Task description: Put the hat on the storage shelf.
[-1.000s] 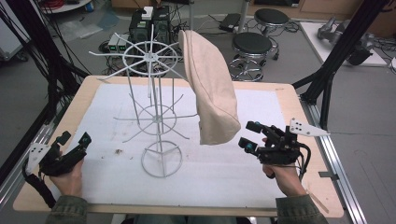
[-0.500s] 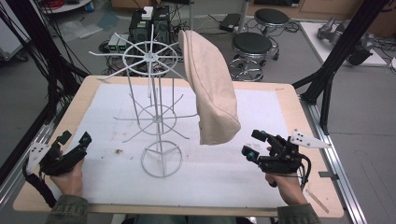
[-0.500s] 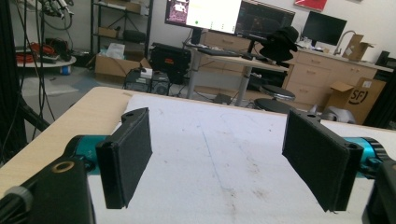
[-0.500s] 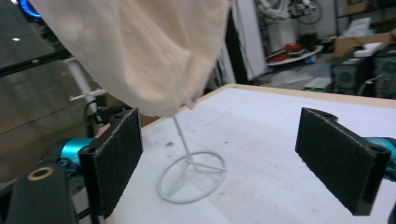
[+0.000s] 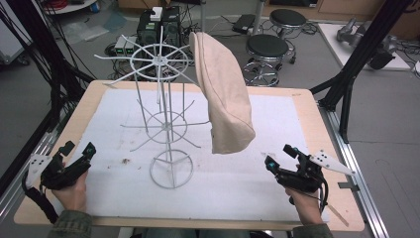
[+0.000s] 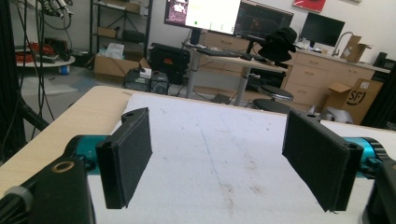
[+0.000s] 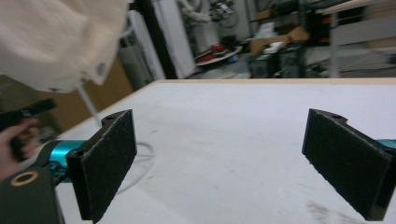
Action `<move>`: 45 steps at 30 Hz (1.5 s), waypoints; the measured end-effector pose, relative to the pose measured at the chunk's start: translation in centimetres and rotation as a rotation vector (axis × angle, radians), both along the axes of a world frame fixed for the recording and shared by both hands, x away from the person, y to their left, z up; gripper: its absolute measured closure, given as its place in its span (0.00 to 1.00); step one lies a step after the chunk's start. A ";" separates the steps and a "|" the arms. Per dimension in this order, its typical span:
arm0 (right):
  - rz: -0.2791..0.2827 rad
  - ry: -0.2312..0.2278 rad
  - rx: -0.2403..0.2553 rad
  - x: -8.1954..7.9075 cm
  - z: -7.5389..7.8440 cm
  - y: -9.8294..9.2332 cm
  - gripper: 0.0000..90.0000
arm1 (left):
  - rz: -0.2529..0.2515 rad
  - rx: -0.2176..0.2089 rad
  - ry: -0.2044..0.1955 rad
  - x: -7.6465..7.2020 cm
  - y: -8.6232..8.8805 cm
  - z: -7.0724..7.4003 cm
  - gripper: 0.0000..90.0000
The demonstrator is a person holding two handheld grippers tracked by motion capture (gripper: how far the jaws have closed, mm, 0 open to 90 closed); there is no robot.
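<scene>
Cloth bag [image 5: 225,94] hangs from top arm of wire rack [image 5: 166,124], long axis vertical, bottom edge clear of table [image 5: 307,119]. Right gripper [image 5: 283,157] nearer, low, right of bag's bottom; jaws have just been opening, now wide, empty. Left gripper [image 5: 78,148] wide open, empty, far side of rack.

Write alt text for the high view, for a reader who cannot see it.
A beige cloth bag hangs from an upper arm of a white wire rack standing on a white-padded table. A person's hands hold tongs low at the near corners, the left tongs and right tongs both open and empty. Stools and cables lie beyond.
</scene>
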State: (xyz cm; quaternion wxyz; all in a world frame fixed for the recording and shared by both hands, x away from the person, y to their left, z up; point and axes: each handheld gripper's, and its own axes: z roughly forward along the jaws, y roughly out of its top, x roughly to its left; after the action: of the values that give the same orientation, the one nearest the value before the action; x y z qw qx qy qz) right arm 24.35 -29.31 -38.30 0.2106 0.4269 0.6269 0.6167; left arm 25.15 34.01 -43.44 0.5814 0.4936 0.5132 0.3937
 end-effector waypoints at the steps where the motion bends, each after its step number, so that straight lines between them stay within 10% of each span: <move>1: 0.000 0.000 0.000 0.0 0.0 0.0 0.10 | 0.001 -0.003 0.004 0.0 0.0 0.0 0.27; 6: -0.086 -0.008 -0.036 0.0 -0.9 -0.2 0.10 | 0.001 -0.011 0.008 -0.2 0.2 -0.2 0.27; 24: -0.657 -0.043 -0.155 -0.4 -3.6 -0.3 0.10 | 0.024 0.044 0.033 -0.2 -0.6 -0.5 0.26; 31: -0.715 -0.053 -0.164 -0.5 -3.7 0.0 0.10 | 0.067 0.119 0.054 -0.1 -1.7 -0.6 0.23; 45: -0.680 -0.036 -0.140 -0.3 -4.2 -0.1 0.10 | 0.090 0.128 0.059 -0.7 -1.6 -0.6 0.23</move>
State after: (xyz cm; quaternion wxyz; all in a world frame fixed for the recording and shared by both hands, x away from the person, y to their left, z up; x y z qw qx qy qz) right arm 24.04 -29.45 -42.49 0.4439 0.5849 0.4859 0.4740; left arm 24.45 32.42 -44.08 0.5151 0.5176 0.5257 0.4364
